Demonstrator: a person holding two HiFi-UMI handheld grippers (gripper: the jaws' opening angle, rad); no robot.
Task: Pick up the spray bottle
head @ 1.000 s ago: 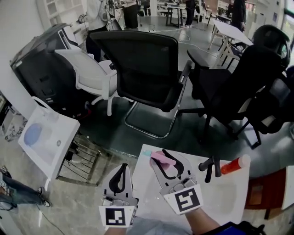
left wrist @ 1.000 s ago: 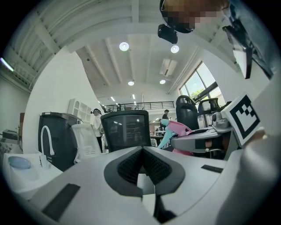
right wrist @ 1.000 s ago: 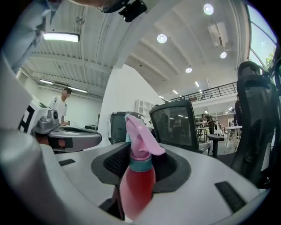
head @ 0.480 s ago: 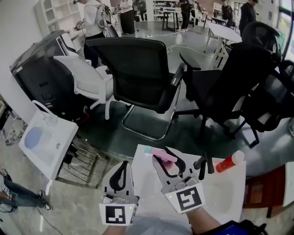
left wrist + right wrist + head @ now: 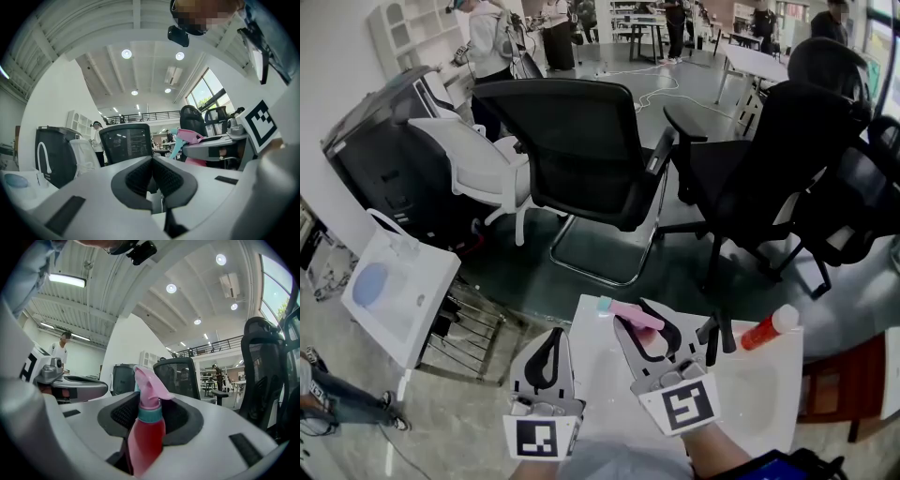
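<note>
Head view: black office chairs are crowding the floor beyond the white table where we are working, with both grippers reaching level over its near side. We are holding the left gripper with its jaws pressed together on nothing. It is sitting just beside its partner, apparently parked where it is not getting in the way. The right gripper is doing the job: its jaws are clamping the spray bottle, pads gripping the red body just under the teal collar. The pink trigger head is jutting out past the fingertips, over the table's far edge. We judge this grip is steadying the bottle while leaving the trigger free. The bottle appears to be riding clear of the tabletop. An orange tube and a black-handled tool are lying nearby, untouched.
</note>
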